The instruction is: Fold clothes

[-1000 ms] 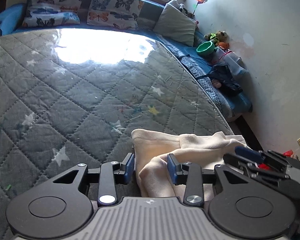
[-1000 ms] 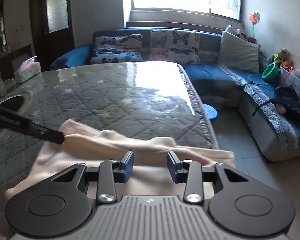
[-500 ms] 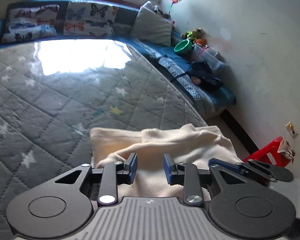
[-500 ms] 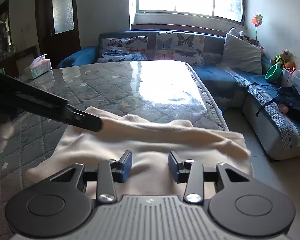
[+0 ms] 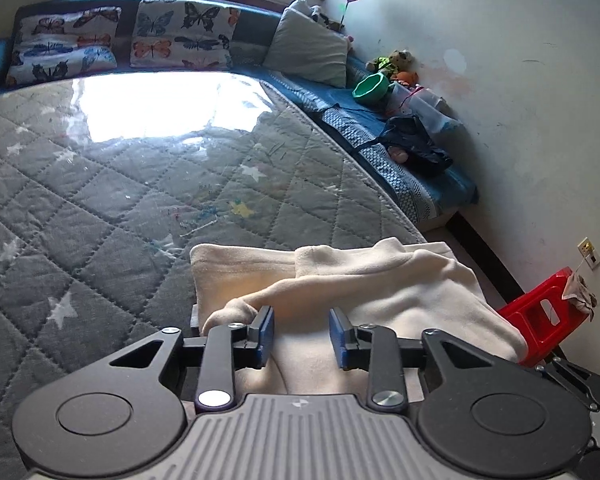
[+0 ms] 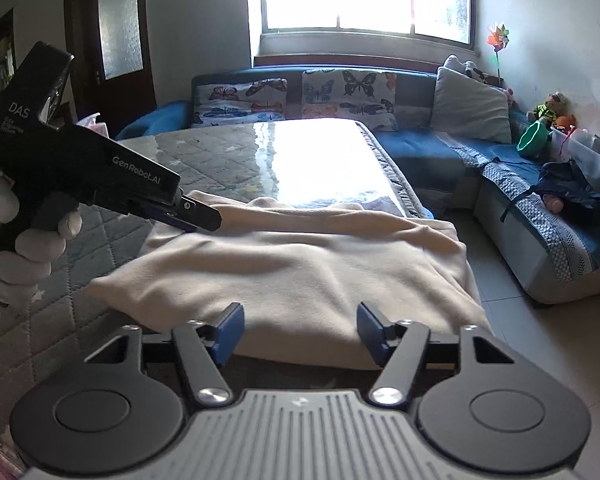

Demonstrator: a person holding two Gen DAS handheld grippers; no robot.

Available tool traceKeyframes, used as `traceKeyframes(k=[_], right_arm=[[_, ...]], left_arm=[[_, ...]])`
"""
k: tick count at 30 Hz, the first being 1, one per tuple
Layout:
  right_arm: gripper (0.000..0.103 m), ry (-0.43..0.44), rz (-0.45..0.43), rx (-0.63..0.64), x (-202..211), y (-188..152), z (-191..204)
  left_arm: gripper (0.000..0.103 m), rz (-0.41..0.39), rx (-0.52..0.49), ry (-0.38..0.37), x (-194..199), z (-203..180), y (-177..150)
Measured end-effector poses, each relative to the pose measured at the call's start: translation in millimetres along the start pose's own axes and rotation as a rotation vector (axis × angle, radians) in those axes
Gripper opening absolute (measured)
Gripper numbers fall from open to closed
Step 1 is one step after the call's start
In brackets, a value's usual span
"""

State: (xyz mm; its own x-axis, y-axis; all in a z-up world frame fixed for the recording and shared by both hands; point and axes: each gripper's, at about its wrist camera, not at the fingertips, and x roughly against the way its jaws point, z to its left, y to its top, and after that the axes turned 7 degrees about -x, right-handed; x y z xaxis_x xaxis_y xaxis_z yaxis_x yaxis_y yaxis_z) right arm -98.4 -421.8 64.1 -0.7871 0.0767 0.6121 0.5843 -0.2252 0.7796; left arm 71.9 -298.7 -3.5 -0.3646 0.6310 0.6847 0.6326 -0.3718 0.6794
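Observation:
A cream fleece garment [image 6: 300, 268] lies folded on the near right corner of the quilted grey table cover [image 5: 100, 200]; it also shows in the left wrist view [image 5: 360, 284]. My left gripper [image 5: 301, 336] hovers open just above the garment's left part, with a cloth fold beside its left finger; in the right wrist view [image 6: 198, 216] it shows side-on at the garment's far left edge. My right gripper [image 6: 300, 330] is wide open and empty at the garment's near edge.
A blue sofa [image 6: 420, 148] with butterfly cushions [image 6: 348, 92] runs behind and right of the table. On it lie a green bowl [image 5: 370, 88], toys and dark clothing [image 5: 416, 148]. A red stool [image 5: 544, 316] stands on the floor at the right.
My right gripper has opened wider and let go of the garment, which now lies flat. My left gripper has opened slightly and shifted over the cloth.

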Motion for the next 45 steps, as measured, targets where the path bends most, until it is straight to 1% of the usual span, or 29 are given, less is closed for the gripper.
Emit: traceKeyframes(k=[1, 3, 5, 6, 7, 9, 10, 11, 12, 17, 21, 30, 32, 38, 45], right_arm=[[0.073, 0.000, -0.008, -0.001, 2, 0, 2], [0.080, 0.001, -0.023, -0.003, 5, -1, 5], [0.085, 0.002, -0.038, -0.006, 9, -1, 8], [0.091, 0.002, -0.045, -0.006, 10, -1, 10], [0.095, -0.003, -0.053, -0.004, 12, -1, 12], [0.098, -0.008, -0.065, -0.003, 16, -2, 15], [0.103, -0.008, -0.071, -0.005, 17, -2, 17], [0.103, -0.011, -0.078, -0.010, 19, -3, 18], [0.103, -0.013, -0.083, -0.013, 20, -4, 19], [0.103, -0.032, -0.112, -0.014, 26, -8, 28], [0.103, -0.012, -0.124, -0.017, 30, -13, 36], [0.103, 0.015, -0.146, -0.025, 36, -22, 52], [0.103, 0.023, -0.144, -0.028, 37, -24, 55], [0.103, 0.045, -0.083, -0.019, 34, -27, 63], [0.103, 0.028, -0.072, -0.023, 34, -32, 70]], left_arm=[[0.040, -0.006, -0.006, 0.002, 4, 0, -2], [0.046, -0.017, -0.018, 0.007, 13, 0, -6], [0.055, -0.027, -0.033, 0.009, 24, 2, -12], [0.057, -0.032, -0.037, 0.013, 29, 3, -15], [0.059, -0.037, -0.043, 0.017, 33, 4, -18], [0.063, -0.052, -0.051, 0.022, 43, 6, -24], [0.070, -0.059, -0.051, 0.024, 47, 8, -28], [0.075, -0.065, -0.051, 0.026, 52, 9, -31], [0.077, -0.073, -0.052, 0.028, 56, 11, -34], [0.094, -0.101, -0.071, 0.032, 74, 11, -49], [0.102, -0.109, -0.083, 0.040, 87, 11, -60], [0.103, -0.095, -0.053, 0.047, 103, 14, -83], [0.103, -0.094, -0.049, 0.061, 108, 16, -89], [0.103, -0.087, -0.040, 0.075, 117, 18, -102], [0.103, -0.053, -0.044, 0.101, 122, 19, -117]])
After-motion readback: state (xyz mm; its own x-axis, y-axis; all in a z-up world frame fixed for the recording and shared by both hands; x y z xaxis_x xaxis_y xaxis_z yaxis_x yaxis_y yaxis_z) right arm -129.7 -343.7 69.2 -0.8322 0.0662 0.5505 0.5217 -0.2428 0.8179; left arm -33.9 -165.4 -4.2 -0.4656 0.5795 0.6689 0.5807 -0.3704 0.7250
